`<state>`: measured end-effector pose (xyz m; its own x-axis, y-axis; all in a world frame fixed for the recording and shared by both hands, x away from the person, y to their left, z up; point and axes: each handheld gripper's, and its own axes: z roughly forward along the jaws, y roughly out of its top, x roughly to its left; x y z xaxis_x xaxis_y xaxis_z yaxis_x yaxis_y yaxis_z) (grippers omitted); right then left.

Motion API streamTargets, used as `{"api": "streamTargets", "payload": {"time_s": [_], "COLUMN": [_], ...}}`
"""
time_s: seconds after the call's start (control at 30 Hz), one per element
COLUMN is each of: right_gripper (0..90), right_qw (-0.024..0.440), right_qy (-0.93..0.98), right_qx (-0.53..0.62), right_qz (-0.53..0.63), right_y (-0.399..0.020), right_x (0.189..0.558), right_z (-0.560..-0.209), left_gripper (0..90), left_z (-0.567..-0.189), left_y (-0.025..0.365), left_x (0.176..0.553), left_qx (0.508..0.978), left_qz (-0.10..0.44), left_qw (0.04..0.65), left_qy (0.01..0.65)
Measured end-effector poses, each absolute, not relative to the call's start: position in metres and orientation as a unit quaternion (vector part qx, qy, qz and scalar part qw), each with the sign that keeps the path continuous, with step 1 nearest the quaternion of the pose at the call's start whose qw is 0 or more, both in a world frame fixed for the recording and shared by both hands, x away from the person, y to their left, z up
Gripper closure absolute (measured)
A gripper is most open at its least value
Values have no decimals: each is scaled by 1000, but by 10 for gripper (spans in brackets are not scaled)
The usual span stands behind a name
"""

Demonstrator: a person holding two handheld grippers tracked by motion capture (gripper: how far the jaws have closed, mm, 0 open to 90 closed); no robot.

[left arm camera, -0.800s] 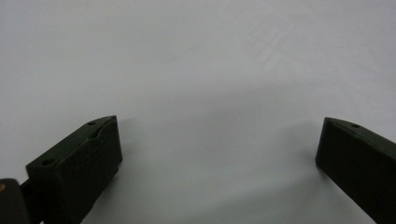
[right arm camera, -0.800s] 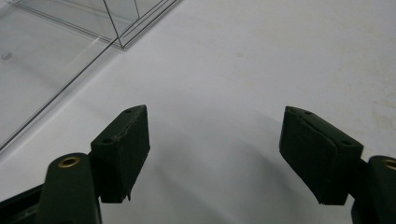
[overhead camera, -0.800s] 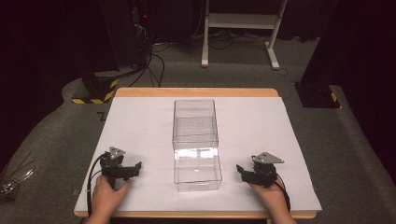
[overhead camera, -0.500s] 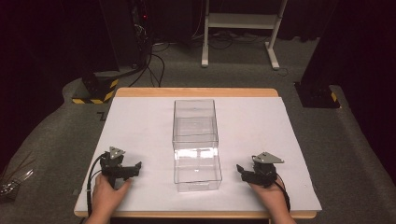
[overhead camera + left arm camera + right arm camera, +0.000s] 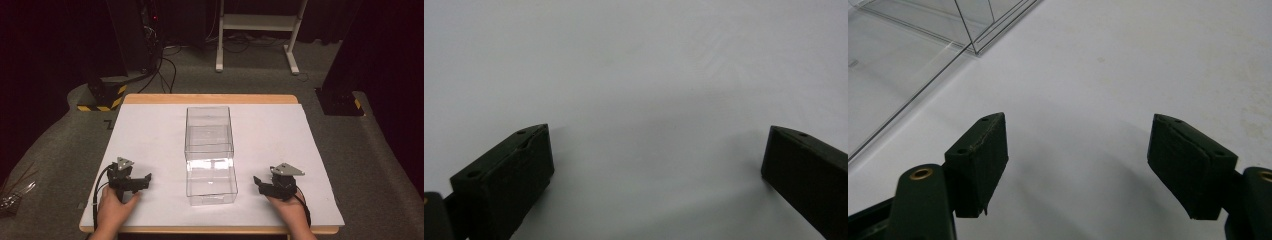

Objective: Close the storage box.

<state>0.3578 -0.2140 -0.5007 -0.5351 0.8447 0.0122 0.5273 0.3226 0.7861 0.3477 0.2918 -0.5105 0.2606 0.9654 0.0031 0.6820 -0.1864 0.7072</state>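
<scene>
Two clear plastic boxes stand end to end in the middle of the white table cover: a taller far box (image 5: 208, 132) and a lower near box (image 5: 211, 182). My left gripper (image 5: 146, 179) rests on the sheet left of the near box, open, with nothing between its jaws (image 5: 656, 165). On the other side of the near box my right gripper (image 5: 259, 182) rests near the front edge, open and empty (image 5: 1078, 150). A clear box corner (image 5: 970, 47) appears at the upper left of the right gripper view.
The white sheet (image 5: 150, 135) covers a wooden table (image 5: 210, 98). On the dark carpet beyond stand a white desk frame (image 5: 257, 30), cables (image 5: 165, 65) and black stands with yellow-black tape (image 5: 102, 95).
</scene>
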Motion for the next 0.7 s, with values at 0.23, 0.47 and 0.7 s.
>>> {"api": "streamTargets", "payload": {"time_s": [0.23, 0.47, 0.7], "right_gripper": [236, 234, 235], "right_qw": [210, 208, 219], "right_qy": [783, 779, 775], "right_qx": [436, 432, 425], "right_qz": [390, 403, 414], "right_y": [-215, -215, -216], "right_x": [357, 353, 348], "right_z": [-500, -497, -490], "left_gripper": [5, 5, 5], "left_z": [-510, -510, -510], "left_y": [292, 292, 292], "left_x": [348, 348, 348], "left_qx": [734, 734, 734], "left_qz": [234, 234, 234], "left_qw": [303, 303, 303], "left_qy": [561, 561, 561]}}
